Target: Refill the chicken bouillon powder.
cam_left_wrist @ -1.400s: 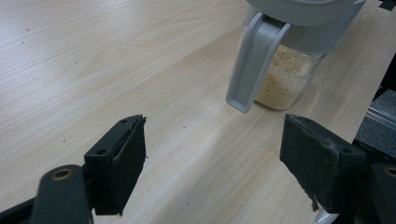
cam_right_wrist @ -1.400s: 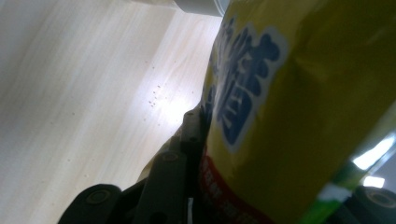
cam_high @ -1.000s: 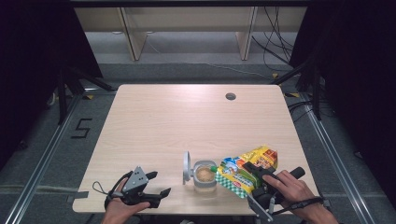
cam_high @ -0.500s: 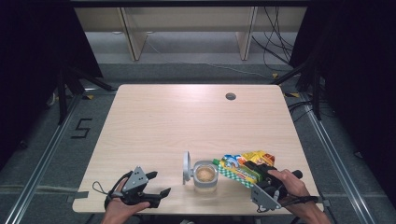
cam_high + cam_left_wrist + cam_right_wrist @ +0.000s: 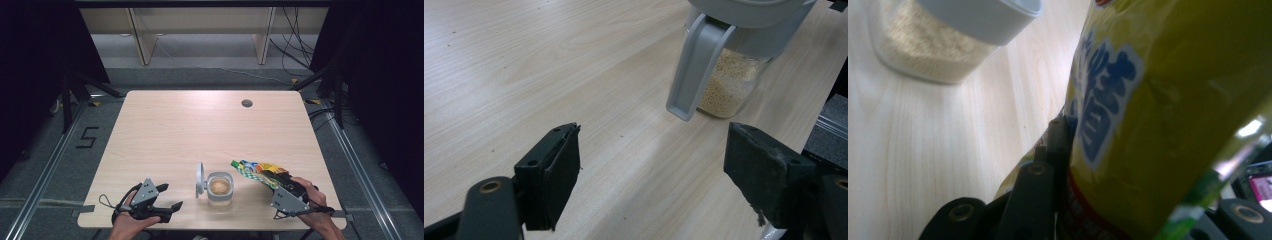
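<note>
Yellow snack bag (image 5: 258,171) lies just right of the grain jar (image 5: 220,186) (lid flipped open), clamped in the right hand-held gripper (image 5: 278,183). Left of the jar, the left hand-held gripper (image 5: 169,197) gapes wide, empty, above the tabletop (image 5: 200,125).

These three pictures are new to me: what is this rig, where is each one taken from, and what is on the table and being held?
No robot here: a person holds a pair of hand-operated tongs in each hand. The high view looks down on a wooden table from above the person's side. The other two views come from cameras riding on the tongs themselves. The left tongs stand open and empty near the table's front edge. The right tongs are shut on a yellow snack bag, held beside a clear container of pale grains whose grey flip lid stands open.
</note>
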Available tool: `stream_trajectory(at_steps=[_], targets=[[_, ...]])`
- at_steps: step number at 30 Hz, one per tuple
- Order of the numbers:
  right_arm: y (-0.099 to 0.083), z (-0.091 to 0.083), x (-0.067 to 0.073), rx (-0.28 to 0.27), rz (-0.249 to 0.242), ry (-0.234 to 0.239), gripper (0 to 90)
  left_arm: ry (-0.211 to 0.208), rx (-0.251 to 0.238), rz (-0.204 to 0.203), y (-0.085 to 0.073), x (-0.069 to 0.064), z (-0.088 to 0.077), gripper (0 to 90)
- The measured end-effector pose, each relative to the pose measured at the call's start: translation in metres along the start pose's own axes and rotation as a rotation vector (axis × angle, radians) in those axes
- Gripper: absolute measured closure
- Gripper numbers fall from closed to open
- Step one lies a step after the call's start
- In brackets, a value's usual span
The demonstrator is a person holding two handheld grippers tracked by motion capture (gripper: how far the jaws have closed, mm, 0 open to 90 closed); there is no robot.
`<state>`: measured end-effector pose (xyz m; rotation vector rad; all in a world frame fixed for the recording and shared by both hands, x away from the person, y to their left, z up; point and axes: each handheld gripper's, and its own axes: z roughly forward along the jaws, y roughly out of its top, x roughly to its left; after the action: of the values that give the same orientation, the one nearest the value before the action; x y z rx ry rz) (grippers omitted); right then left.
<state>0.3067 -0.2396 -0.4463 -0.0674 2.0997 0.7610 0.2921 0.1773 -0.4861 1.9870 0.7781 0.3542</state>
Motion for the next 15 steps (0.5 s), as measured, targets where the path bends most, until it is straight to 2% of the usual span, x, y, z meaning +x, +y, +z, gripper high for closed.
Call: stream_trajectory(at_steps=[2, 5, 7, 8, 9, 10, 12, 13, 15], targets=[[-0.001, -0.001, 0.000, -0.005, 0.056, -0.002, 79.4, 0.000, 0.000, 0.008, 0.000, 0.000, 0.000, 21.9], [-0.004, -0.002, -0.002, -0.032, 0.075, -0.005, 79.9, 0.000, -0.003, 0.004, 0.000, 0.000, 0.000, 21.9], [-0.007, -0.002, 0.000, -0.029, 0.116, -0.005, 80.1, 0.000, 0.000, 0.008, 0.000, 0.000, 0.000, 21.9], [-0.008, -0.002, -0.001, -0.028, 0.105, -0.002, 80.1, 0.006, -0.001, 0.014, 0.000, 0.000, 0.000, 21.9], [-0.010, -0.001, 0.000, -0.024, 0.135, -0.004, 80.2, 0.001, -0.004, 0.007, 0.000, 0.000, 0.000, 21.9], [-0.011, 0.000, 0.000, -0.029, 0.131, -0.001, 80.4, 0.000, -0.016, -0.010, 0.000, -0.002, 0.001, 21.9], [-0.014, 0.000, 0.001, -0.027, 0.171, 0.000, 80.7, 0.007, -0.003, 0.013, 0.001, 0.001, 0.000, 21.9], [-0.016, 0.000, 0.000, -0.030, 0.161, 0.003, 80.9, 0.007, -0.003, 0.014, 0.001, 0.001, 0.000, 21.9], [-0.017, 0.000, 0.001, -0.031, 0.210, 0.001, 81.3, 0.003, -0.004, 0.005, 0.000, 0.000, 0.000, 21.9]])
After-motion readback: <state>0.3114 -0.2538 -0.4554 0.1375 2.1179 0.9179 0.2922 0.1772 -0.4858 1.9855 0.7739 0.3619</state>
